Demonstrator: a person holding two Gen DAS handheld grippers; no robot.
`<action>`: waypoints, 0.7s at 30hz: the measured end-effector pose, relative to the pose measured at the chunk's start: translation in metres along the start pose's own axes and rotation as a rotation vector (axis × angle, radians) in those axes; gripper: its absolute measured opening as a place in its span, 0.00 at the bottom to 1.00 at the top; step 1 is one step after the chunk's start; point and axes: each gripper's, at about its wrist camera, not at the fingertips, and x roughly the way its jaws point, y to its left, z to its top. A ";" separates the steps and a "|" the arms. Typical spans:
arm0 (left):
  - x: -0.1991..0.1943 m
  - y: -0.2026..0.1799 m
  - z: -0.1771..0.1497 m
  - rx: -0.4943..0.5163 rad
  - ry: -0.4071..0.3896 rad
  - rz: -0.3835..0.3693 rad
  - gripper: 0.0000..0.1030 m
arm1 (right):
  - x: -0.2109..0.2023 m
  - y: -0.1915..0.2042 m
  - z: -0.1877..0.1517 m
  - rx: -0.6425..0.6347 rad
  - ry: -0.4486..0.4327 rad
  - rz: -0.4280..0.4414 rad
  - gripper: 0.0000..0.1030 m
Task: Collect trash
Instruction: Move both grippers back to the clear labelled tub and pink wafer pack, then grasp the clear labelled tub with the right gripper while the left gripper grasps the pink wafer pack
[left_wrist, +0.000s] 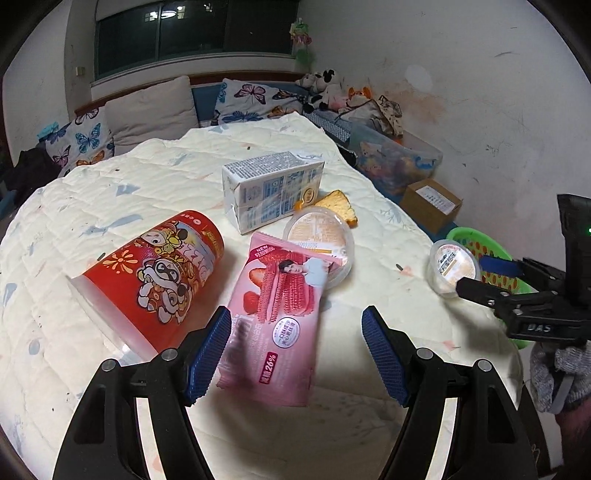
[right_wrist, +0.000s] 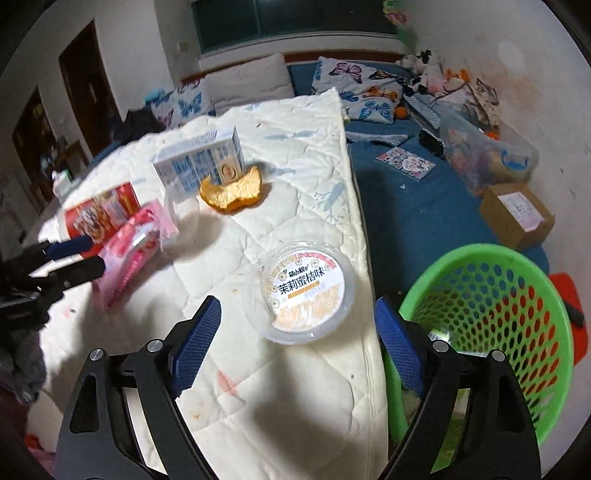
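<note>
my left gripper (left_wrist: 295, 354) hangs over the quilted white cover (left_wrist: 155, 177), its blue pads spread wide with the near end of a pink snack wrapper (left_wrist: 275, 314) lying between them; i see no pad pressing on it. beside the wrapper lies a red printed tub (left_wrist: 162, 273) on its side, a lidded clear cup (left_wrist: 321, 240) partly under the wrapper's far end, a blue-and-white carton (left_wrist: 273, 190) and a piece of orange peel (left_wrist: 340, 208) behind. my right gripper (right_wrist: 297, 343) also stands wide, gripping nothing, its fingers either side of a second clear cup with an orange label (right_wrist: 301, 291), which sits on the cover near its edge. just past that edge stands the green perforated basket (right_wrist: 491, 266), close against the right-hand finger. a grey gloved hand (left_wrist: 557, 373) carries the right gripper.
</note>
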 end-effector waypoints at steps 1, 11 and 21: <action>0.002 0.000 0.000 0.010 0.008 0.003 0.71 | 0.004 0.002 0.001 -0.017 0.008 -0.014 0.83; 0.029 0.001 0.011 0.077 0.078 0.044 0.72 | 0.024 0.008 0.006 -0.099 0.033 -0.067 0.83; 0.041 -0.003 0.013 0.150 0.104 0.075 0.69 | 0.029 0.008 0.007 -0.104 0.031 -0.075 0.79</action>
